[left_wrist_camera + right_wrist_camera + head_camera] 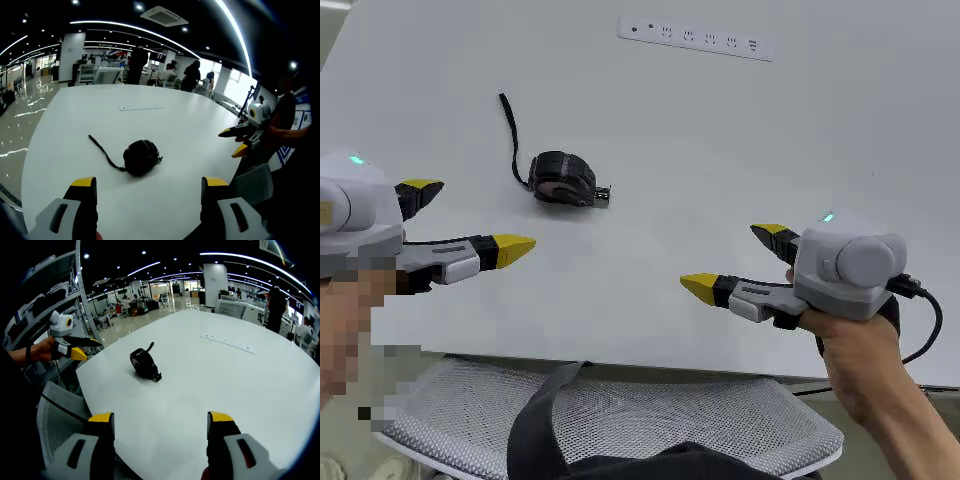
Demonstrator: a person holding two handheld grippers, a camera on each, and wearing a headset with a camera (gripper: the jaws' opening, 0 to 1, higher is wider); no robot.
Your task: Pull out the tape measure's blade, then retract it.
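Jaws of left gripper (486, 214) and right gripper (718, 256) spread, empty, tape measure (562, 179) ahead between them

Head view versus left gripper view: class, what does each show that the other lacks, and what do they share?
Head view: a black cable trailing from the right tool, and a black strap over a mesh chair. Left gripper view: standing people, ceiling lights and a ceiling air unit. Shared: the white table, the tape measure with its cord, the power strip, and the left tool, open like the right.
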